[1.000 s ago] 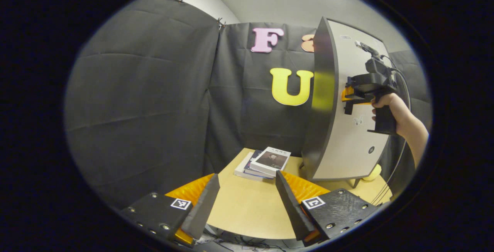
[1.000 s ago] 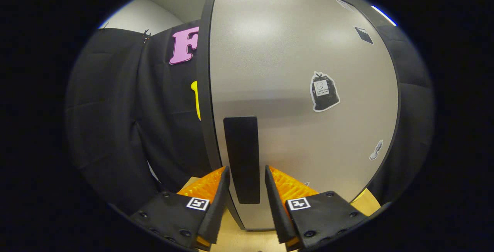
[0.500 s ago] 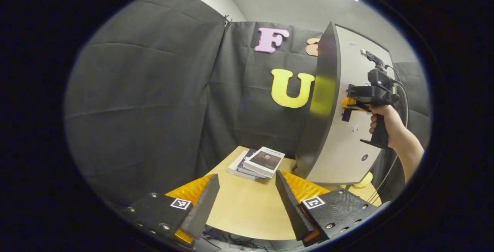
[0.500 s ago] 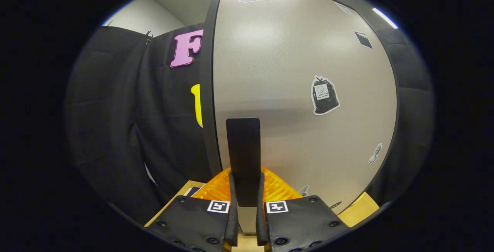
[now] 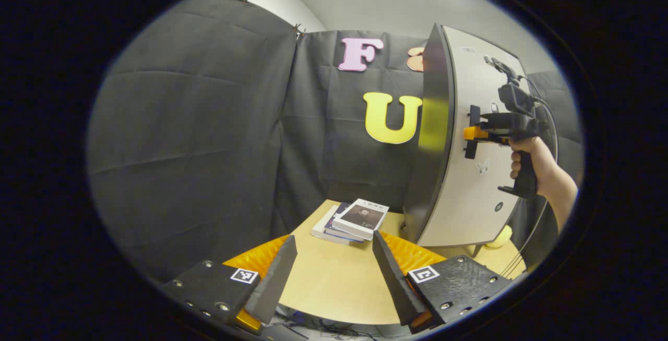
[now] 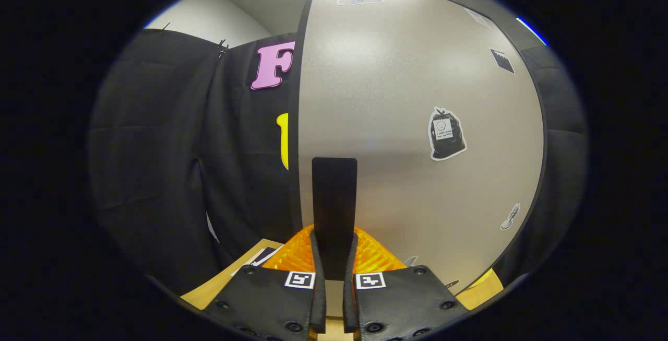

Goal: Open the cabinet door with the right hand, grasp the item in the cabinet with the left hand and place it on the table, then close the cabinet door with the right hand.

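A grey cabinet door (image 5: 469,195) with a dark side edge stands on the table's right part; the door (image 6: 396,95) looks shut, and the cabinet's inside is hidden. In the right gripper view my right gripper (image 6: 334,236) is shut on the door's black vertical handle (image 6: 334,200), with both fingers pressing its lower part. The left gripper view shows that right gripper (image 5: 472,133) at the handle (image 5: 471,114), held by a hand (image 5: 529,155). My left gripper (image 5: 334,240) hovers open over the table, left of the cabinet, with nothing between its fingers.
A small stack of books (image 5: 352,219) lies on the wooden table (image 5: 334,289) just left of the cabinet. A yellow round object (image 5: 496,236) sits by the cabinet's foot at the right. Black cloth walls close in behind and to the left.
My right gripper closed its fingers onto the black handle and still holds it. The door's left edge has shifted slightly right in the right gripper view. My left gripper stays open.
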Demonstrator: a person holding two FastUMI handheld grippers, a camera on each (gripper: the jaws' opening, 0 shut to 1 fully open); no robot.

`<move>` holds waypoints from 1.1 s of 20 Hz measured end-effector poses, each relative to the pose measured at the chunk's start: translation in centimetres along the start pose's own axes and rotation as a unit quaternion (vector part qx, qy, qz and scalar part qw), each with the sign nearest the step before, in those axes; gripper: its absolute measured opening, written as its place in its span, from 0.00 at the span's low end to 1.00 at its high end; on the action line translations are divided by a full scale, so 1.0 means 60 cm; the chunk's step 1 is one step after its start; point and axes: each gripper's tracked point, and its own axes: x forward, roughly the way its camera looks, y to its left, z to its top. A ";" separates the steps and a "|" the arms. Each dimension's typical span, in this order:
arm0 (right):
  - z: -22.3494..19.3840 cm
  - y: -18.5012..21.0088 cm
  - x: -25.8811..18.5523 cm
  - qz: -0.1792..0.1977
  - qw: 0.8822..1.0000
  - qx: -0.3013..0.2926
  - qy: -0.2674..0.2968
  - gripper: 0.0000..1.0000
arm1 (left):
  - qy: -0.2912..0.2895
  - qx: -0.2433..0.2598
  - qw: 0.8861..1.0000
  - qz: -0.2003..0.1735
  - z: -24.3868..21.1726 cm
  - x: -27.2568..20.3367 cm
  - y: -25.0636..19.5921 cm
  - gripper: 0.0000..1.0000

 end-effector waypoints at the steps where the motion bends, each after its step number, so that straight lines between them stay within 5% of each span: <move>1: 0.000 0.000 -0.004 0.006 1.000 -0.002 0.001 0.12 | -0.001 0.007 1.000 0.000 0.001 -0.001 -0.006 0.88; 13: 0.000 0.004 -0.073 0.072 0.997 -0.001 -0.008 0.14 | -0.002 0.034 0.999 -0.021 -0.005 -0.005 -0.070 0.88; 22: -0.006 -0.014 -0.120 0.074 0.997 0.010 -0.008 0.12 | 0.005 0.051 0.997 -0.064 -0.015 -0.001 -0.123 0.89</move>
